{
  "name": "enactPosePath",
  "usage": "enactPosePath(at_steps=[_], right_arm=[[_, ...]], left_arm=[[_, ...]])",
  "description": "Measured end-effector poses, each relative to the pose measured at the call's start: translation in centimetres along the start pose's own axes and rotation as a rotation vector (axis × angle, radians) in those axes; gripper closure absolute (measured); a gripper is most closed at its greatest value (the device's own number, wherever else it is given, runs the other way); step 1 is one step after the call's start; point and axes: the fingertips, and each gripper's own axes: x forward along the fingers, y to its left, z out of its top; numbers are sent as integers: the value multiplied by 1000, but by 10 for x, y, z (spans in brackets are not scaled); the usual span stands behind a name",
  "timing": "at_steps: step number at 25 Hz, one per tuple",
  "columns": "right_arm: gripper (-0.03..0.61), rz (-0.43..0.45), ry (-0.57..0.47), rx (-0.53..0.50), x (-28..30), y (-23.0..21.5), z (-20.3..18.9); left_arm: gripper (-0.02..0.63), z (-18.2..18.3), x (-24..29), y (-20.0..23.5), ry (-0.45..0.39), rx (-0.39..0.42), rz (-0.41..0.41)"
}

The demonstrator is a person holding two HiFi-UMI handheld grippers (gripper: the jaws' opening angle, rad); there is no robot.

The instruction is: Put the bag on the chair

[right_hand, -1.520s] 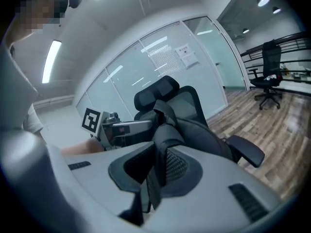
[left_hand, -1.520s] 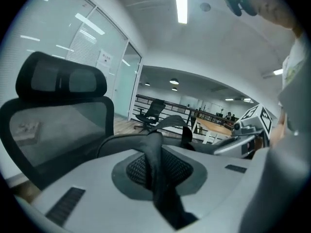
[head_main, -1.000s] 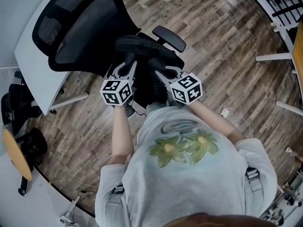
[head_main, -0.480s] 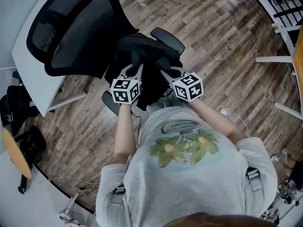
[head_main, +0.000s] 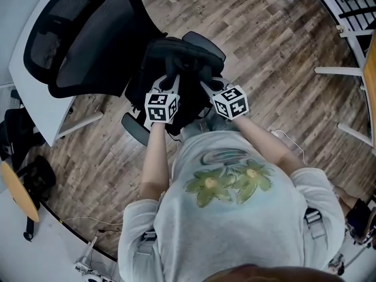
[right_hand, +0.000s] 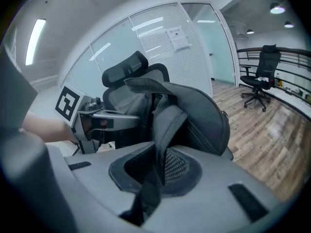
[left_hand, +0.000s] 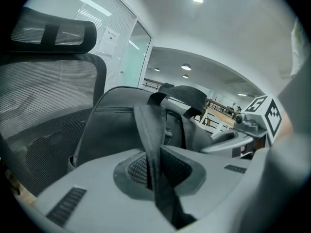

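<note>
Two soft black bag point(head_main: 176, 54) straps pinched: left gripper point(left_hand: 158, 178) nearly closed on flat strap point(left_hand: 150, 130), right gripper point(right_hand: 155, 178) on padded strap point(right_hand: 166, 123); mesh-backed chair point(head_main: 88, 46) at 10 o'clock.

Grey short-sleeved T-shirt point(head_main: 247, 234), green palm print point(head_main: 229, 184), shoulder straps point(head_main: 314, 223); left gripper point(left_hand: 154, 171) and right gripper point(right_hand: 158, 171) with black-and-white marker cubes point(head_main: 161, 106)

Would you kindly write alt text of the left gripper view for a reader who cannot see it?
The left tool is clamped on a dark backpack strap. The black backpack is just ahead, in front of a mesh office chair.
</note>
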Motion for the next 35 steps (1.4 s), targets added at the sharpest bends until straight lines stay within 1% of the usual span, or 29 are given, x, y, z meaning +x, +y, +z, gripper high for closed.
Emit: enactPosePath(at_steps=[2,5,6,9,12,15,17,19,25,31,35], right_arm=[[538,-36,31,-39,5,-11,-6],[538,-73,71,-79,13,-27,-11],[538,-82,83,-86,16,-31,-13],[538,-102,114,-94,21,-44,-16],[538,-108,122,-86,24,-58,-22],[538,-115,127,-55,25,-77,-29],[538,-118,141,-29,26,-89,-34],[538,-116,152,-13,27,-96,-39],[538,-130,198,16,33,-116,-56],[537,-139,217,114,39,-141,-76],[538,-144,211,156,41,-148,-84]], left_arm=[[569,-3,8,2,-2,26,19],[568,-6,21,7,-19,84,73],[568,-6,26,8,-20,86,83],[568,-7,39,9,-6,56,83],[568,-11,49,7,-11,49,58],[569,-13,62,1,-67,47,-26],[569,-16,68,-1,-79,16,-71],[570,-19,75,-3,-56,4,-79],[569,-24,103,-7,53,53,-58],[569,-34,135,-15,152,101,-54],[570,-40,150,-16,196,107,-44]])
